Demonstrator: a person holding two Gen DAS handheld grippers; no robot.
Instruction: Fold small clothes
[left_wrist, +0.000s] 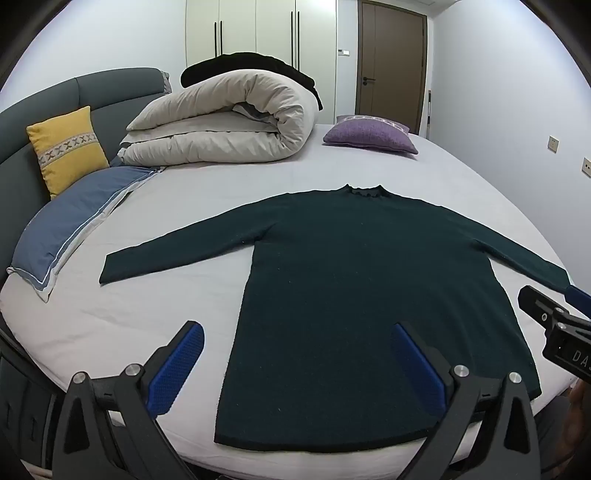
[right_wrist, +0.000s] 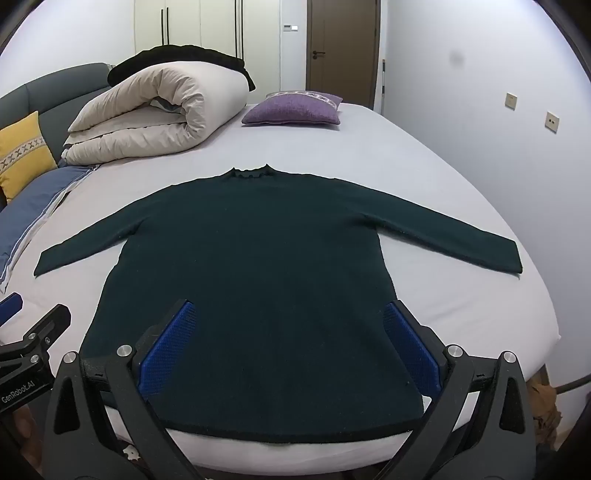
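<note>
The dark green sweater (right_wrist: 255, 266) lies flat on the bed (right_wrist: 461, 206), front down or up I cannot tell. Its neck points away toward the far wall and its bottom edge sits near the close side of the bed. Both sleeves are spread out to the sides, like arms held wide.

The left gripper (left_wrist: 295, 363) hangs above the bottom left part of the sweater. Its jaws are wide open and hold nothing. The right gripper (right_wrist: 286, 341) hangs above the bottom middle of the sweater. Its jaws are wide open too, and empty.

No fold looks made yet. I think a good start is to take one sleeve near its end and lay it across the body, then do the same with the other. Pinch only the sleeve, not the sheet under it. Lift a little and pull slowly, so the body stays smooth and does not bunch up.

Farther off, a rolled cream quilt (right_wrist: 155, 110) sits near the headboard, with a purple cushion (right_wrist: 293, 110) beside it, a yellow cushion (left_wrist: 66, 147) and a blue pillow (left_wrist: 70, 225).

In the left view, the right sleeve end is covered by the other gripper. The sweater is so dark that small wrinkles are hard to see.
</note>
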